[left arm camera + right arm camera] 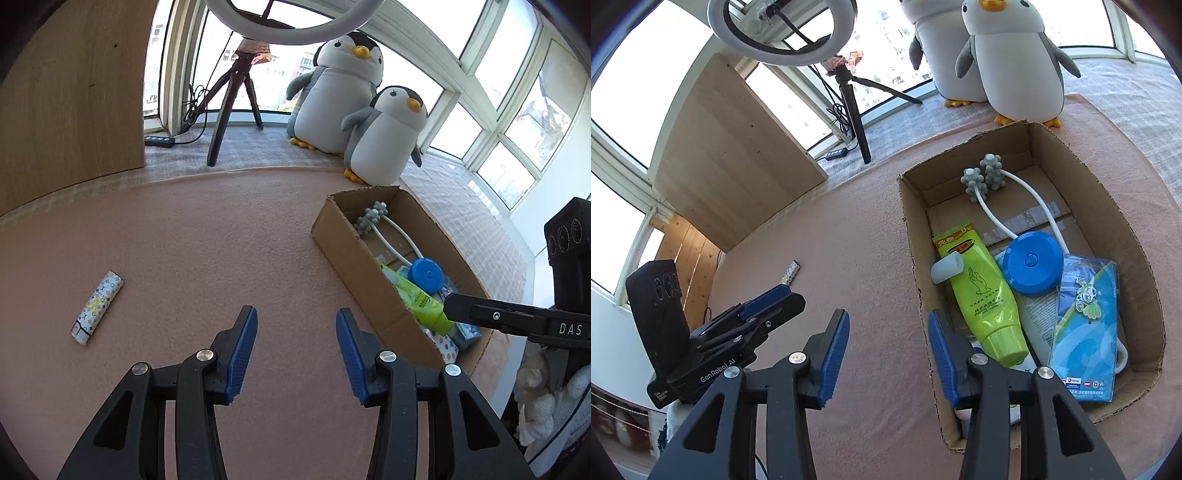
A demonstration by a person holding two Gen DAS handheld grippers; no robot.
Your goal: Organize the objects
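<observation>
Here, left gripper (296, 341): we hold it spread, empty, above the pink mat (207, 236).
Right gripper (888, 345): we keep it released, empty, over the cardboard box (916, 236) near wall.
Patterned pouch (97, 307): alone on the mat, well apart from the box.
Box contents: green tube (982, 291), blue disc (1032, 267), blue packet (1084, 328).

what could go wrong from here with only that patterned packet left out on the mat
1. The patterned packet lies flat on the pink mat, so the open left gripper may slide it along rather than pinch it.
2. The cardboard box is already crowded with the green tube, the blue disc and the blue packet, so a dropped packet might land on top and slip.
3. The right gripper straddles the box's near wall and could knock it.
</observation>
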